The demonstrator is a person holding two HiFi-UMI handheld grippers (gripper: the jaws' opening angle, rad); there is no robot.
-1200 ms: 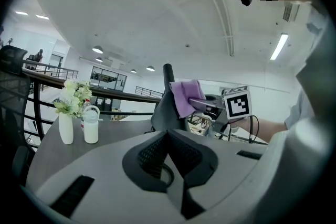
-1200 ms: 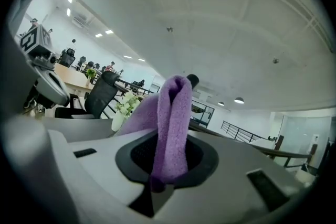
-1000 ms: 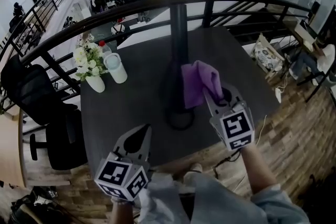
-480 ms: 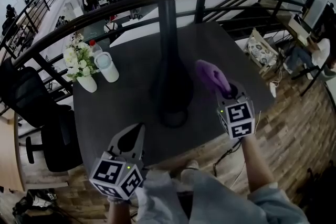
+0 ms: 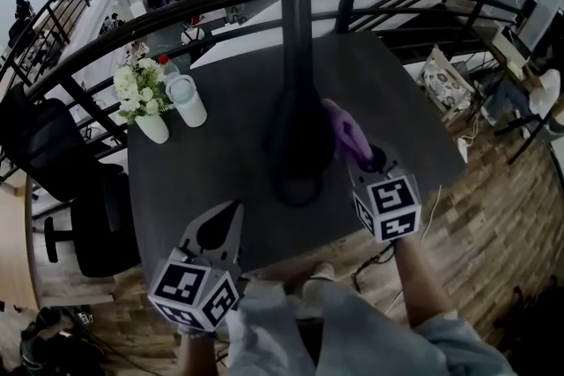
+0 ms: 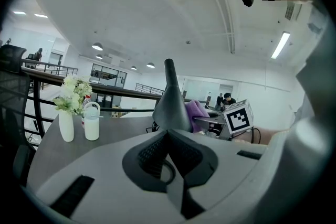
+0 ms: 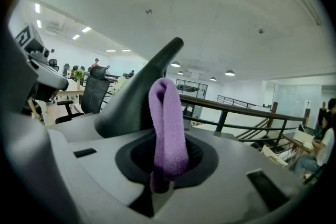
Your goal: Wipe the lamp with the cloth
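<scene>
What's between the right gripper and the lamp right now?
Only the cloth: the right gripper pinches it, and it reaches toward the lamp. The head view shows this best.

Right gripper [image 5: 359, 159] back leftward – purple cloth [image 5: 340, 130] (bunched, no longer spread) against lamp [image 5: 298, 114] again.

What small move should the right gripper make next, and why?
Probably press the cloth leftward against the lamp and rub along its flared body. The right gripper is shut on the cloth, which sits close beside the lamp's right side; contact cannot be confirmed. The left gripper is shut and empty.
</scene>
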